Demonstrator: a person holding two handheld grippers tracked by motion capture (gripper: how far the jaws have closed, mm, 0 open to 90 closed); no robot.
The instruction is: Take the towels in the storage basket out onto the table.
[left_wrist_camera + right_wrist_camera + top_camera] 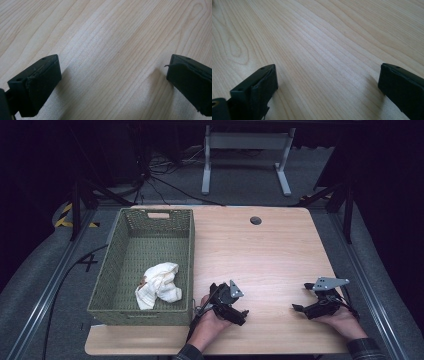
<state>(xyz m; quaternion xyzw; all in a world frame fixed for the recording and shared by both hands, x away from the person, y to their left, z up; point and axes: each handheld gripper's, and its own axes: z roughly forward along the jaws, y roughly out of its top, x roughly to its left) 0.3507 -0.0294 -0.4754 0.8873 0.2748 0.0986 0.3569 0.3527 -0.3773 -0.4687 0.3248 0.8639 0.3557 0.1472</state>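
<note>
A green woven basket (122,302) stands on the left part of the wooden table (260,255). A crumpled white cloth (158,285) lies inside it near the front right corner. My left gripper (230,304) rests low over the table just right of the basket's front corner, open with nothing between its jaws. In the left gripper view my left gripper (113,82) has bare wood between its wide-apart jaws. My right gripper (306,296) sits near the table's front right, open and empty. The right gripper view has my right gripper (328,86) over bare wood too.
A round cable hole (255,220) sits in the table near its far edge. Beyond the table stands a white desk frame (245,160) among floor cables. Metal rails (50,290) run along both sides of the table.
</note>
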